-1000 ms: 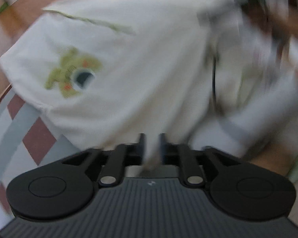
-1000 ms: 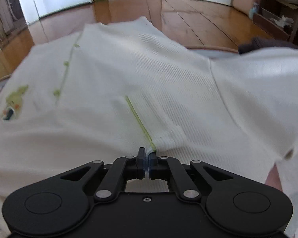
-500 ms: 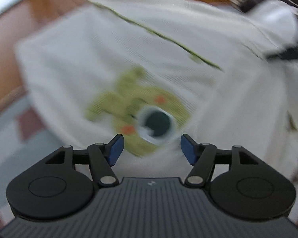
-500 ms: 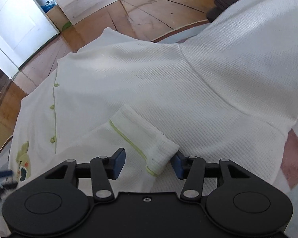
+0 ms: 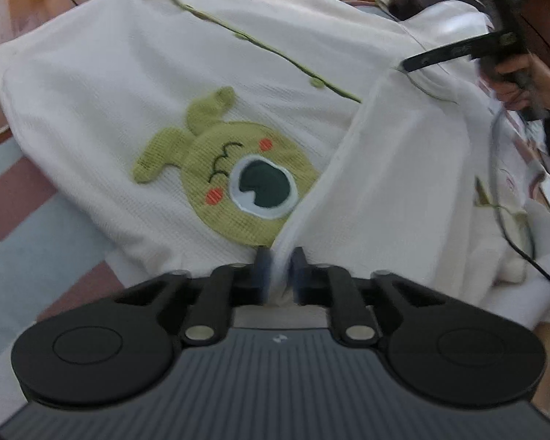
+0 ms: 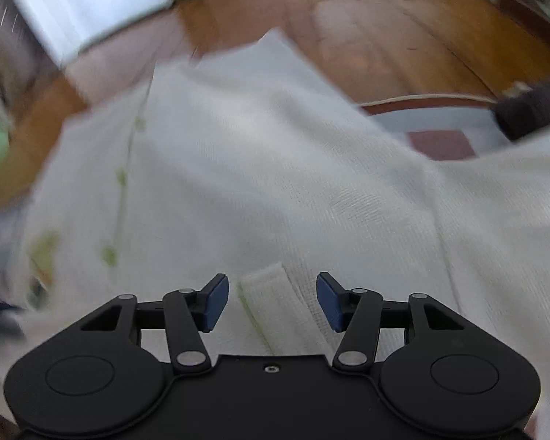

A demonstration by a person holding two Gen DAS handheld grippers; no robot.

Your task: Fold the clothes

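Note:
A white waffle-knit garment lies spread out, with a green cartoon patch and a green button placket. Its sleeve is folded across the front. My left gripper is shut on the near edge of that sleeve fold. In the right wrist view the garment fills the frame, blurred. My right gripper stands open, and the sleeve cuff with its green trim lies loose between the blue pads. The right gripper's finger also shows far right in the left wrist view, held by a hand.
The garment rests on a rug with red, grey and white patches, on a wooden floor. A black cable runs over other white cloth at the right. A dark bundle lies at the rug's far edge.
My left gripper was open over the green patch and has shut on the sleeve fold. My right gripper let go of the cuff, opened, and swung, now blurring its view.

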